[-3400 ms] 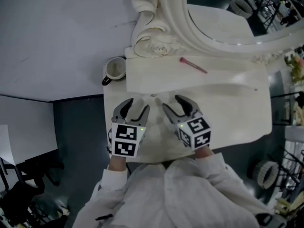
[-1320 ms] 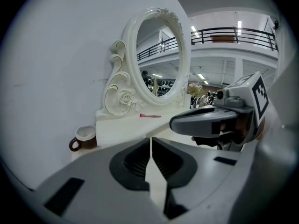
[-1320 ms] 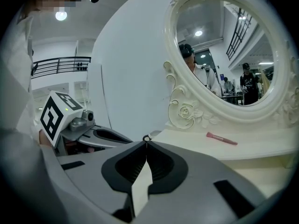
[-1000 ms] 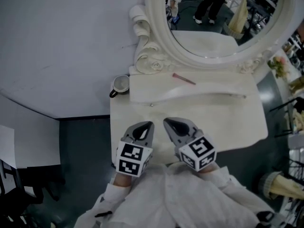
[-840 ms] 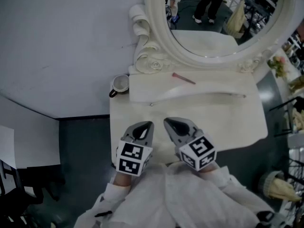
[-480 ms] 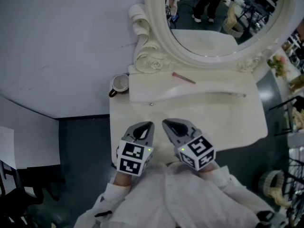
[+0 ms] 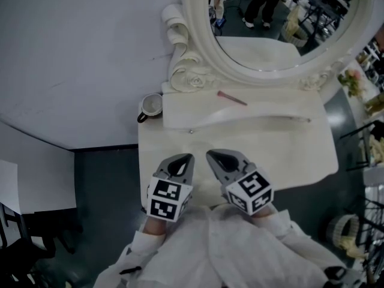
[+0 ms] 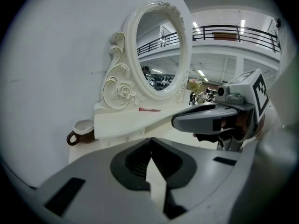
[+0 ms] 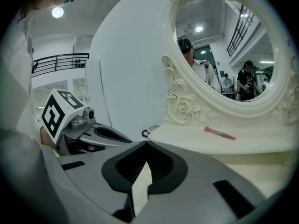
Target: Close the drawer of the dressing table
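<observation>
Grey plastic jaws on the left gripper point(image 7: 190, 156) are pressed tip to tip, with only the pale table top showing through the slit behind them and nothing held. It hovers low over the front part of the cream dressing table point(image 7: 282, 152), angled downwards, its marker cube back over a white sleeve point(image 7: 144, 245). Whether its tips touch the top cannot be told. Just beside it, the right gripper point(image 7: 209, 155) is likewise fully closed and empty. It points the same way, with a narrow gap between the two tools' noses. Beyond both tips and apart from them, a low raised tier point(image 7: 258, 108) runs across the back of the table under the oval mirror point(image 7: 201, 56). The drawer point(image 8: 120, 134) is set in that tier's curved front face, marked by a small metal knob point(image 7: 191, 131) near its left end. As far as these views show, the front lies in line with the rest of the face, with no dark gap and nothing standing out past the tier's top. Neither gripper touches the knob or the face. At the tier's far left a brown and cream mug point(image 7: 151, 105) stands on the table corner, against the carved scroll and rose of the mirror frame. Further right a thin pink stick point(image 7: 231, 99) lies on the tier's top. People standing in a large hall are reflected in the mirror glass.
</observation>
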